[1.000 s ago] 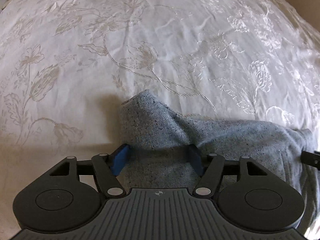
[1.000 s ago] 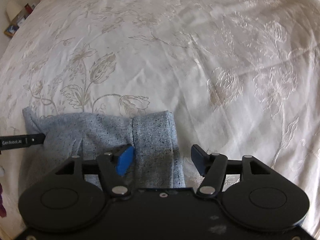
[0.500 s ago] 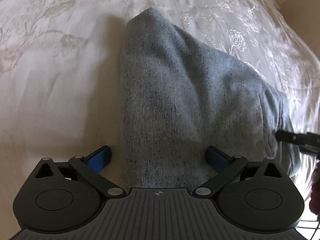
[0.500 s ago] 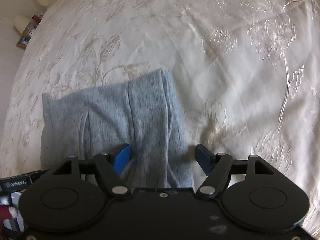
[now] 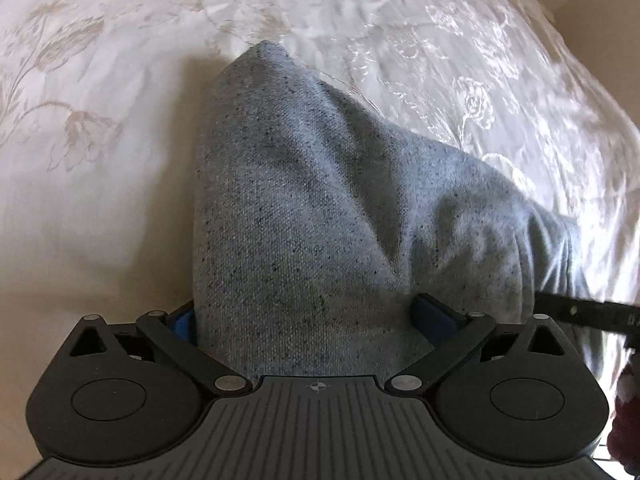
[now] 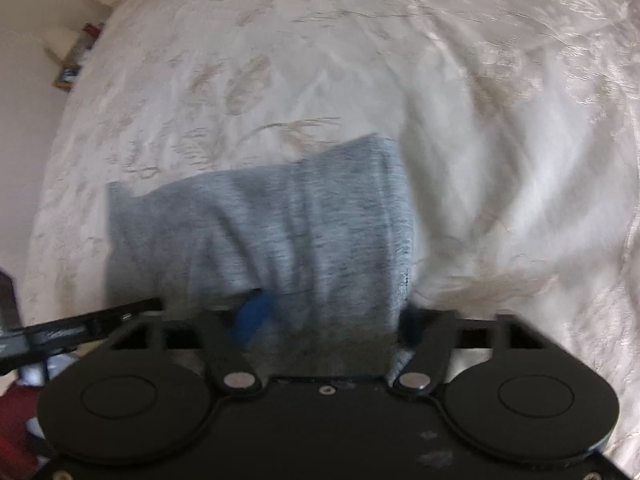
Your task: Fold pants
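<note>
The folded grey speckled pants [image 5: 320,216] lie on the white embroidered bedspread [image 5: 100,168]. My left gripper [image 5: 308,320] is wide open, its blue pads on either side of the near left end of the pants. My right gripper [image 6: 324,320] is open over the right end of the pants [image 6: 280,232], the fabric lying between its fingers and covering most of the pads. The right wrist view is blurred. Each gripper's tip shows at the edge of the other's view.
The bedspread [image 6: 500,140] stretches in all directions beyond the pants. A pale wall and a small wooden shelf [image 6: 68,76] stand past the bed's far left edge. A beige wall [image 5: 600,20] lies beyond the bed's right side.
Both grippers have tilted down and moved in over the pants, which now fill more of each view. The left jaws have opened wider. The pants have stayed flat on the bed.
</note>
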A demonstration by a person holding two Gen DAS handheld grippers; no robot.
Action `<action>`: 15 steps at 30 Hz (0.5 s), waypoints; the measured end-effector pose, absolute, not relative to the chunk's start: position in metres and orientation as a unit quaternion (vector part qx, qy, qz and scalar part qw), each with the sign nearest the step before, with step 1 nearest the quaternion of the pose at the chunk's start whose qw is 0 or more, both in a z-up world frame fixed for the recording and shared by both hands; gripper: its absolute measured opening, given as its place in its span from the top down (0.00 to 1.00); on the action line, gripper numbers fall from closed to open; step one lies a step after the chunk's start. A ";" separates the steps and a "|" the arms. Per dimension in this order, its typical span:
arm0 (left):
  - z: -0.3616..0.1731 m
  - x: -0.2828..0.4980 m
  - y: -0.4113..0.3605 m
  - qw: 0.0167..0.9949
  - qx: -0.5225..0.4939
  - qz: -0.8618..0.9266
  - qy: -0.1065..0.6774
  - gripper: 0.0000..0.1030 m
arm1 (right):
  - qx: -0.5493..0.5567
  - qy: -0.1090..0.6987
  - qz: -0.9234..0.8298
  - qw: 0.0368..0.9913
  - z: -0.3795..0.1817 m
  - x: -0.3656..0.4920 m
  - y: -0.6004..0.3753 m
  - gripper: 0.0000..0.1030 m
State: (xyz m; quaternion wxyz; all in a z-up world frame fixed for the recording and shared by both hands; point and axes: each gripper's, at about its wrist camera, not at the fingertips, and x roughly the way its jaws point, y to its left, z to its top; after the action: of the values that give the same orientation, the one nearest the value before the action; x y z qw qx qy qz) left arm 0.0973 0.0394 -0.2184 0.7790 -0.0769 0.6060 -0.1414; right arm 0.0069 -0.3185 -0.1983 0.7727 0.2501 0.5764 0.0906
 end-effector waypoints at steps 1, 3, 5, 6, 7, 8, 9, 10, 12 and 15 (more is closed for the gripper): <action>-0.217 0.095 0.041 0.780 -0.079 -0.141 0.605 0.09 | 0.254 0.575 0.088 0.773 -0.194 0.004 -0.316 0.60; -0.208 0.088 0.043 0.788 -0.081 -0.136 0.595 0.46 | 0.241 0.569 0.085 0.782 -0.181 -0.002 -0.312 0.66; -0.192 0.079 0.045 0.796 -0.085 -0.127 0.586 0.68 | 0.225 0.560 0.085 0.793 -0.165 -0.007 -0.303 0.70; -0.183 0.075 0.044 0.803 -0.079 -0.128 0.577 0.76 | 0.215 0.554 0.088 0.800 -0.154 -0.010 -0.298 0.71; -0.177 0.071 0.044 0.809 -0.074 -0.130 0.569 0.79 | 0.204 0.547 0.093 0.806 -0.144 -0.012 -0.293 0.72; -0.169 0.066 0.046 0.816 -0.070 -0.129 0.559 0.80 | 0.193 0.539 0.103 0.813 -0.131 -0.015 -0.287 0.72; -0.162 0.062 0.049 0.821 -0.070 -0.128 0.553 0.84 | 0.187 0.532 0.114 0.818 -0.121 -0.017 -0.282 0.73; -0.155 0.060 0.054 0.824 -0.070 -0.126 0.547 0.84 | 0.181 0.525 0.125 0.822 -0.110 -0.018 -0.276 0.73; -0.137 0.052 0.069 0.839 -0.062 -0.115 0.529 0.85 | 0.168 0.513 0.146 0.829 -0.092 -0.015 -0.261 0.73; -0.109 0.052 0.101 0.863 -0.054 -0.094 0.493 0.86 | 0.165 0.498 0.175 0.833 -0.072 -0.005 -0.234 0.73</action>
State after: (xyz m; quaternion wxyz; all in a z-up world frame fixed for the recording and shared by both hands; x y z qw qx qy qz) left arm 0.0524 0.1008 -0.1089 0.8634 -0.0535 0.4927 -0.0942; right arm -0.0053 -0.2344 -0.0720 0.8335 0.1648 0.4976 0.1750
